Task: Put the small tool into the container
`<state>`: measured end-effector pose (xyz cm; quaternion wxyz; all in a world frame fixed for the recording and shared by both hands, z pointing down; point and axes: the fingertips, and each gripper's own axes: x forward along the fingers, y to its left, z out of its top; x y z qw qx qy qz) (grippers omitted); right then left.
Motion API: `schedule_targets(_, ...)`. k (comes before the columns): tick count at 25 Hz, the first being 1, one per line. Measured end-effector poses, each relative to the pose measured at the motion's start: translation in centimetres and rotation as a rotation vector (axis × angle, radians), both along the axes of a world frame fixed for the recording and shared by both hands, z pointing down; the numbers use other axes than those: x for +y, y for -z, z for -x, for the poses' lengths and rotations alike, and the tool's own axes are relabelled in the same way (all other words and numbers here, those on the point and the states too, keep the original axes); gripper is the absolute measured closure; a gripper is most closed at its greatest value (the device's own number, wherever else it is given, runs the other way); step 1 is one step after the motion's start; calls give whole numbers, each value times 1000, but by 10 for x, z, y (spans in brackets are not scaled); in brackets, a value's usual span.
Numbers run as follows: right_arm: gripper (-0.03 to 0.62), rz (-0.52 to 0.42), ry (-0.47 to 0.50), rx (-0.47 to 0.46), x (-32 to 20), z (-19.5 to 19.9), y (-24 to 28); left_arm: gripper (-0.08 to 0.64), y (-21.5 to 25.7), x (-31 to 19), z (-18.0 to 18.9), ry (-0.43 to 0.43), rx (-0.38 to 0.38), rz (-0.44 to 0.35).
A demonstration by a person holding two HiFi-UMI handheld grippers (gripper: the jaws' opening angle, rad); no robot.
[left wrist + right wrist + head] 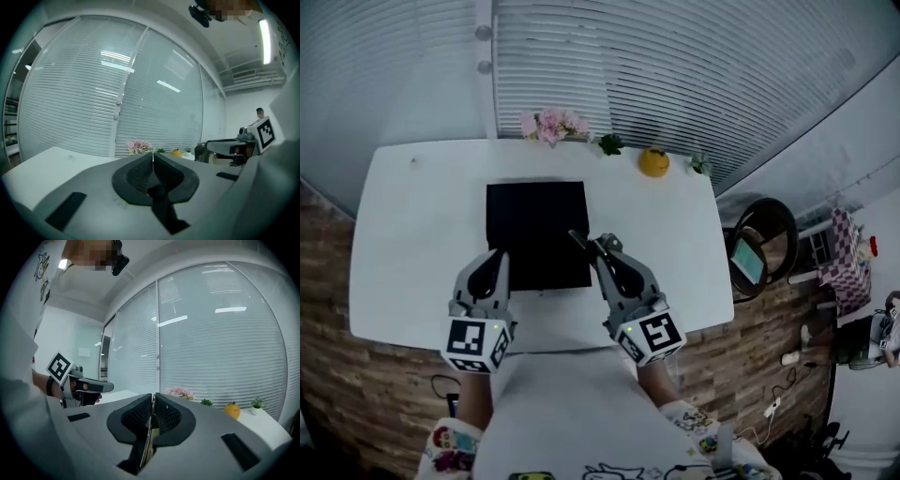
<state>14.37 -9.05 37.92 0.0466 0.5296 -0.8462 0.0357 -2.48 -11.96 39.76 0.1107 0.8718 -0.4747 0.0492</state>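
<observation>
A black square container [534, 234] lies flat in the middle of the white table [412, 234]. My right gripper [598, 246] hovers over the container's right edge, shut on a thin metal tool [577, 238] whose dark end pokes out past the fingertips. In the right gripper view the tool [146, 437] runs as a slim strip between the closed pads [165, 416]. My left gripper [498, 259] hangs over the container's left edge. Its jaws [153, 161] are shut with nothing between them. Both grippers point roughly level toward the window blinds.
Along the table's far edge stand pink flowers [551, 124], a small green plant [610, 143], an orange fruit [653, 161] and another small plant [701, 165]. A round dark chair [764, 246] stands beside the table's right edge. Window blinds fill the wall behind.
</observation>
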Motion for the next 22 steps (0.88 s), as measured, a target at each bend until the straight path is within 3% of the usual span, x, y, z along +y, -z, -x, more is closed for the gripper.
schedule_targets(10,575,16,157,-48,-3,6,-11,549,-5,26,16,164,-46,10)
schedule_targets(22,575,44,135,-70,-1,6,-10,549,-11,26,16,132,-51,44)
